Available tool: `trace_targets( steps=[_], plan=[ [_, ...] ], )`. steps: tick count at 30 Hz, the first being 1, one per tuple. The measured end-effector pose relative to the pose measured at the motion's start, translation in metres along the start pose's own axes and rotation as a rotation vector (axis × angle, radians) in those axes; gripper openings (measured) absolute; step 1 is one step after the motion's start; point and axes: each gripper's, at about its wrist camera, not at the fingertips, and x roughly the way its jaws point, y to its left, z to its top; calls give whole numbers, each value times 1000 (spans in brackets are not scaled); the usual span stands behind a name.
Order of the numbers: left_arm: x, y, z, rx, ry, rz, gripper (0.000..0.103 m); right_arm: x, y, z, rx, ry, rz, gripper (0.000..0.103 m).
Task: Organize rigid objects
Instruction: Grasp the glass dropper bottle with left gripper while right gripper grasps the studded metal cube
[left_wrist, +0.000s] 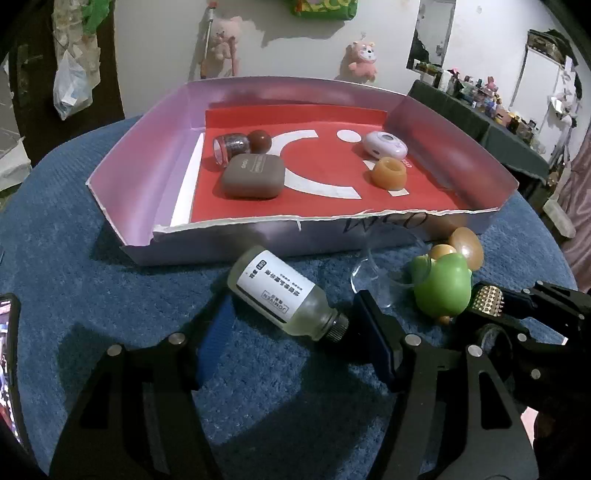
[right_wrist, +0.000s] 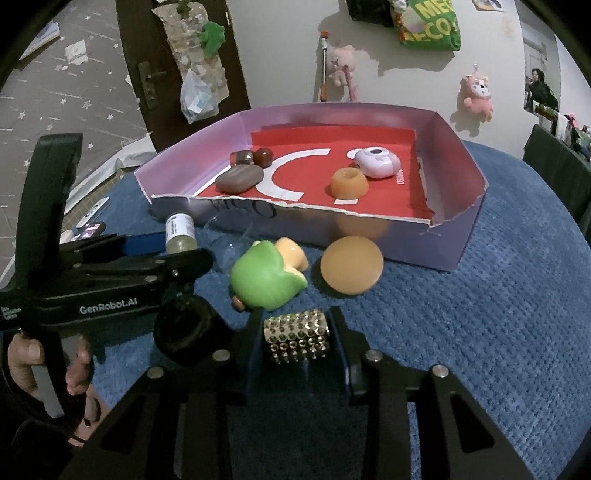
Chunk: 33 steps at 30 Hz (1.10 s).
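Note:
A clear glass bottle (left_wrist: 280, 295) with a white label lies on its side on the blue cloth. It sits between the fingers of my left gripper (left_wrist: 288, 321), its cap against the right pad, so the gripper is shut on it. My right gripper (right_wrist: 297, 334) is shut on a gold studded cylinder (right_wrist: 297, 334), low over the cloth. In the left wrist view that cylinder (left_wrist: 487, 302) shows at the right, beside a green toy (left_wrist: 441, 288). The lilac box tray (left_wrist: 258, 223) with a red floor stands just beyond both grippers.
The tray holds a brown case (left_wrist: 253, 175), a small jar (left_wrist: 231, 146), a brown ball (left_wrist: 259, 141), a lilac device (left_wrist: 384, 144) and an orange ring (left_wrist: 388, 172). An orange disc (right_wrist: 351, 264) and a clear glass (left_wrist: 380, 269) lie before the tray. A phone (left_wrist: 9, 362) is at the left edge.

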Motion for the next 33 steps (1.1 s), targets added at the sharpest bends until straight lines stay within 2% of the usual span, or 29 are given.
trace_targets(
  steps=[5,13,16,21,25,28,30,31,33],
  plan=[
    [-8,3,-6,-8,-5,-34,48,-4,-2,1,17,-10,9,34],
    [-18,7,-15,-27,11,-74,32,-20,5,7,-7,-46,3,34],
    [-23,13,-20,-44,17,-77,31,-17,5,4,-11,-30,-1,34],
    [-16,18,-8,-85,36,-90,32,-8,3,-1,-2,-10,-14,34],
    [-8,13,0,-82,22,-84,46,-2,1,-3,-5,-13,-34,35],
    [-6,10,1,-74,12,-69,46,-1,3,-5,-24,-16,-49,35],
    [-7,12,0,-75,5,-86,42,-2,3,-6,-26,-21,-52,34],
    [-9,14,-1,-79,2,-85,30,-2,2,-6,-23,-21,-50,34],
    [-12,18,-4,-94,4,-115,29,-4,1,-5,-12,-26,-44,34]
  ],
)
